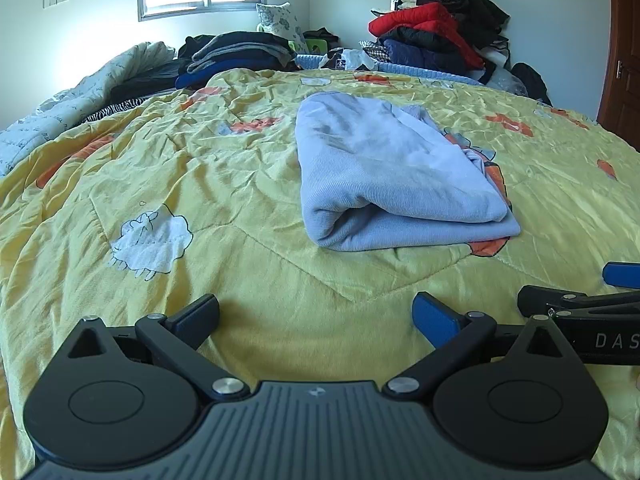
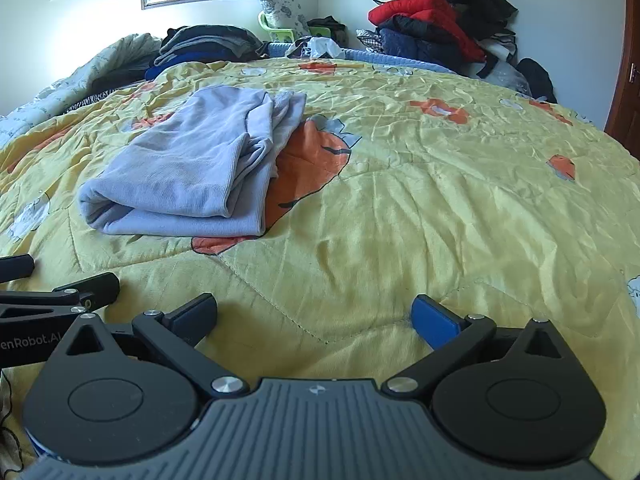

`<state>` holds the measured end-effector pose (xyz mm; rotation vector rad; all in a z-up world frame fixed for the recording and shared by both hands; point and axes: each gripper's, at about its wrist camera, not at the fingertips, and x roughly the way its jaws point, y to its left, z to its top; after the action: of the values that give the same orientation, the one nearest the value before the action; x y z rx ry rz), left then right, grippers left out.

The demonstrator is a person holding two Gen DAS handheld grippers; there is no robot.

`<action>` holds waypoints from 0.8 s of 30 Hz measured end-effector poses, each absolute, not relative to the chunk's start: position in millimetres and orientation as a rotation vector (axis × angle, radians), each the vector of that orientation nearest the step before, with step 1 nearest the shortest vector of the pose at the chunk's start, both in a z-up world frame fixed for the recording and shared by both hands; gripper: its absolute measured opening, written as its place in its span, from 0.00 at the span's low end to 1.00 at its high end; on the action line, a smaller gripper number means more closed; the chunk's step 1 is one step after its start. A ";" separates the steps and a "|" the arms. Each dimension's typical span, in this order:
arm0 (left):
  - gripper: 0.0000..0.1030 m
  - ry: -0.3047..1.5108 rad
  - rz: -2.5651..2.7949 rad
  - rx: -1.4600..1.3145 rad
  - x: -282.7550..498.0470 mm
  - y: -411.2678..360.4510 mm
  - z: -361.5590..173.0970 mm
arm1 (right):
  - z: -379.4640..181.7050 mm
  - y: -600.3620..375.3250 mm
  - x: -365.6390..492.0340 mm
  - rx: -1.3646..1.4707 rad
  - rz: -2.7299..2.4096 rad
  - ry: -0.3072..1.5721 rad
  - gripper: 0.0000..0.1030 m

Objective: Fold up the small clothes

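Observation:
A light blue garment [image 1: 396, 176] lies folded into a thick rectangle on the yellow quilt [image 1: 200, 168]. In the right wrist view it [image 2: 192, 176] lies ahead to the left. My left gripper [image 1: 316, 316] is open and empty, low over the quilt, short of the garment's near edge. My right gripper [image 2: 314, 316] is open and empty, over bare quilt [image 2: 440, 200] to the right of the garment. Each gripper shows at the edge of the other's view: the right one [image 1: 576, 292], the left one [image 2: 60, 280].
Folded dark clothes [image 1: 236, 56] are stacked at the far left of the bed. A tall pile of red, navy and black clothes [image 1: 436, 28] stands at the far right by the wall. A grey-white duvet [image 1: 80, 92] is bunched along the left edge. A wooden door [image 1: 620, 60] is at the right.

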<state>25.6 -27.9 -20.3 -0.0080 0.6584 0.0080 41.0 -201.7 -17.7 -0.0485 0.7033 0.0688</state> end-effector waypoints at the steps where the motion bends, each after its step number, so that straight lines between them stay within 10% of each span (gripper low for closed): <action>1: 1.00 0.657 0.008 -0.009 25.6 -27.8 -20.3 | -18.1 -201.1 41.0 -0.050 0.066 0.701 0.99; 24: 1.00 0.654 0.006 -0.010 25.5 -26.6 -20.1 | -19.3 -199.0 40.0 -0.044 0.045 0.689 0.99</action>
<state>25.5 -26.6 -20.1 -0.0097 0.6537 0.0056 40.0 -199.0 -19.3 -0.0436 0.6885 0.0454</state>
